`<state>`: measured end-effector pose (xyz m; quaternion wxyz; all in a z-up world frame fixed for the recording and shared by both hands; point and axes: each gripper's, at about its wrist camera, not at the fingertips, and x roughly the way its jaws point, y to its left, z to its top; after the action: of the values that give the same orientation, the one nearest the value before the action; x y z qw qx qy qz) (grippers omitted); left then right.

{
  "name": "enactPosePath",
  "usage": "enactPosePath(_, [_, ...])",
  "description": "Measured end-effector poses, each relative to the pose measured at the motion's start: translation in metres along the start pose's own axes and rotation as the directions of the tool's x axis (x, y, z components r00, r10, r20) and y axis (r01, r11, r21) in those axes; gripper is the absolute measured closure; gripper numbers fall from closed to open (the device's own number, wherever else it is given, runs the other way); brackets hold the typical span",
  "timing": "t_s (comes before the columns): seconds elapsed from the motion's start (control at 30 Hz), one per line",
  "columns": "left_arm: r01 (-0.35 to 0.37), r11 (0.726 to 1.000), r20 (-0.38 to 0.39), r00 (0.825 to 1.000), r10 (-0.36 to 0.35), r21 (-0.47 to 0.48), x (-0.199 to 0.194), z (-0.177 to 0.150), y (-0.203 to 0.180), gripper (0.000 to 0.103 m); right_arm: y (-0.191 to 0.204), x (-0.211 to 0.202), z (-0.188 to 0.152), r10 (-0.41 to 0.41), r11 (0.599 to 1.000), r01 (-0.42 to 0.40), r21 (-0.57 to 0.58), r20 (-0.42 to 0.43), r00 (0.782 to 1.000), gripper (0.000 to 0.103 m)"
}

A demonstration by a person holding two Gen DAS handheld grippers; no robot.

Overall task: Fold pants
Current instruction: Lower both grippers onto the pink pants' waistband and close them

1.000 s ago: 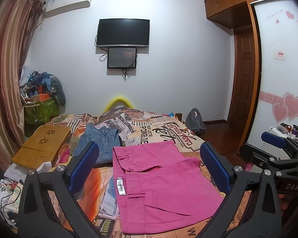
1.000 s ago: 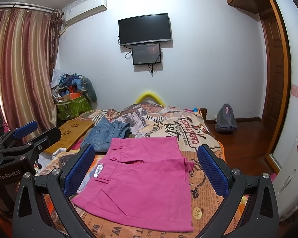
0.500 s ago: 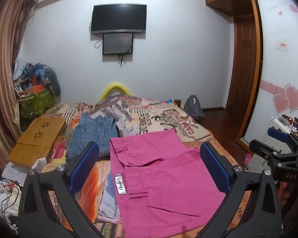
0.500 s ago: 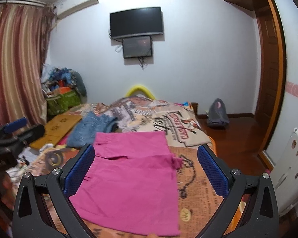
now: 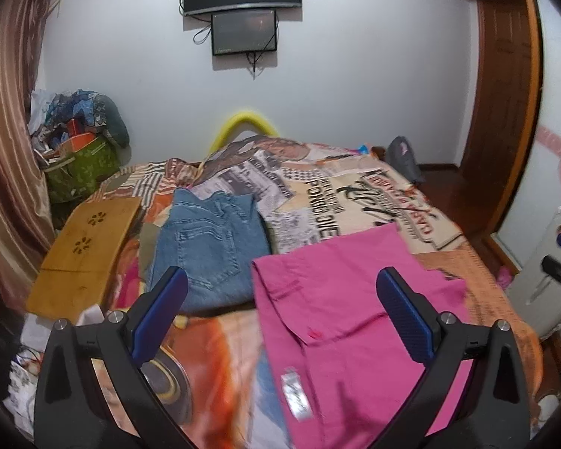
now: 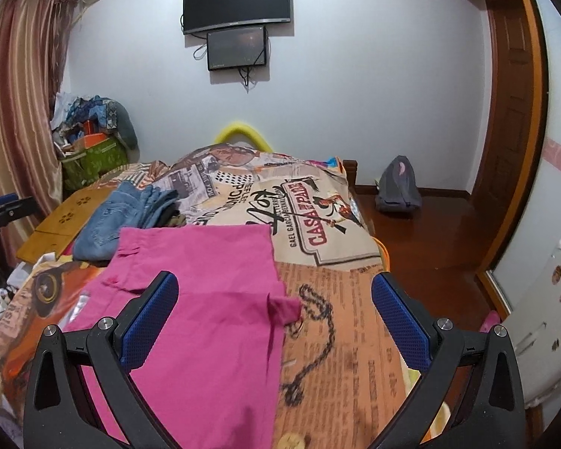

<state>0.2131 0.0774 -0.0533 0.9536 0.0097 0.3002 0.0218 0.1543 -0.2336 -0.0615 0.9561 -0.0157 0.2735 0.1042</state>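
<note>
Pink pants (image 5: 340,299) lie spread flat on the bed, folded lengthwise, with a white label near the waistband; they also show in the right wrist view (image 6: 205,299). My left gripper (image 5: 280,314) is open and empty, above the pants' left edge and the bedspread. My right gripper (image 6: 275,318) is open and empty, above the pants' right edge, where a small corner of cloth sticks out.
Folded blue jeans (image 5: 209,247) lie on the bed left of the pink pants. A wooden lap tray (image 5: 86,250) sits at the bed's left side. The printed bedspread (image 6: 318,217) stretches behind. A grey bag (image 6: 398,187) stands on the floor at right.
Both grippers have moved forward and lower over the bed, closer to the pink pants. The left one has also shifted left, toward the jeans. Both stay open.
</note>
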Motion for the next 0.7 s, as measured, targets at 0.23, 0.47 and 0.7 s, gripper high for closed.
enactPosePath(0.23, [-0.015,1.000,-0.087,0.996,0.016,0.014,0.082,0.005,0.016,0.000,-0.002,0.055,0.027,0.012,0.999,-0.013,-0.049,-0.030,0.999,0.003])
enactPosePath(0.47, [0.001,1.000,-0.232,0.973,0.003,0.020,0.167,-0.014,0.021,0.015,0.002,0.131,0.033,0.058,0.993,-0.071,-0.095,-0.131,0.990,0.005])
enactPosePath(0.7, [0.028,1.000,-0.302,0.953,-0.030,-0.008,0.221,-0.024,0.032,0.025,-0.006,0.219,0.035,0.148,0.979,-0.179,-0.095,-0.271,0.951,0.024])
